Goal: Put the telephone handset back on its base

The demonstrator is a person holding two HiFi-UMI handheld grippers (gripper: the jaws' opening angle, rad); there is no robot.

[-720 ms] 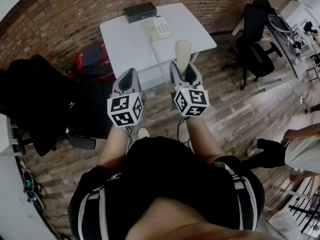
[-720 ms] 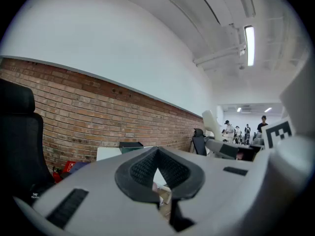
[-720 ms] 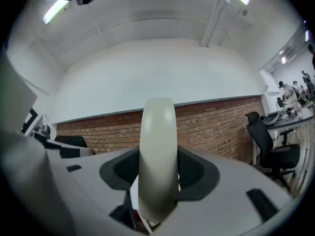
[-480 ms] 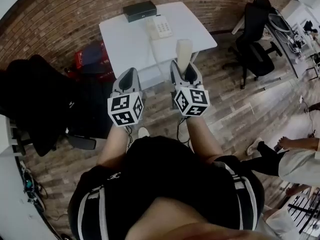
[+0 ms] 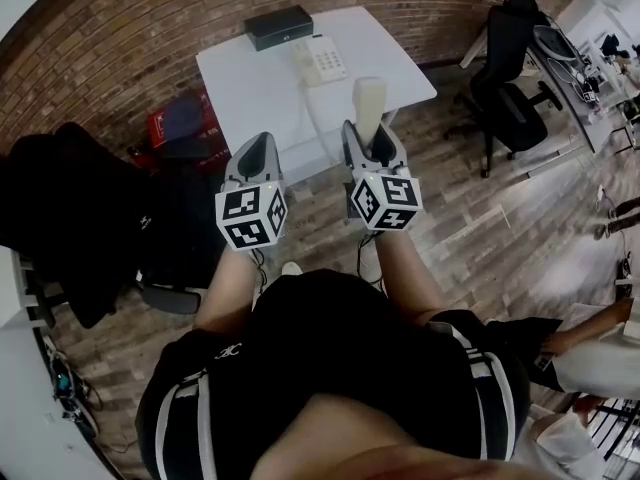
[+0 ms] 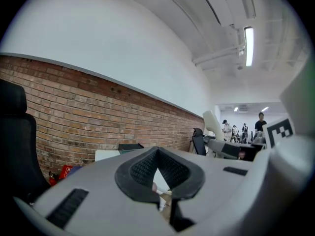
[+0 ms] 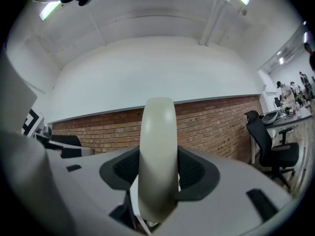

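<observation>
The right gripper [image 5: 368, 136] has its fingers [image 7: 197, 173] closed on the cream handset [image 5: 368, 103], which stands upright between them, held above the floor just off the near edge of the white worktop [image 5: 250, 93]. The handset's lower end is hidden behind the gripper body. The telephone base [image 5: 321, 58] sits near the far side of the worktop, beside a black box [image 5: 279, 25], well apart from the handset. A cord seems to run between base and handset, though white on white it is hard to trace. The left gripper [image 5: 256, 153] hangs alongside, its fingers together with nothing in them.
</observation>
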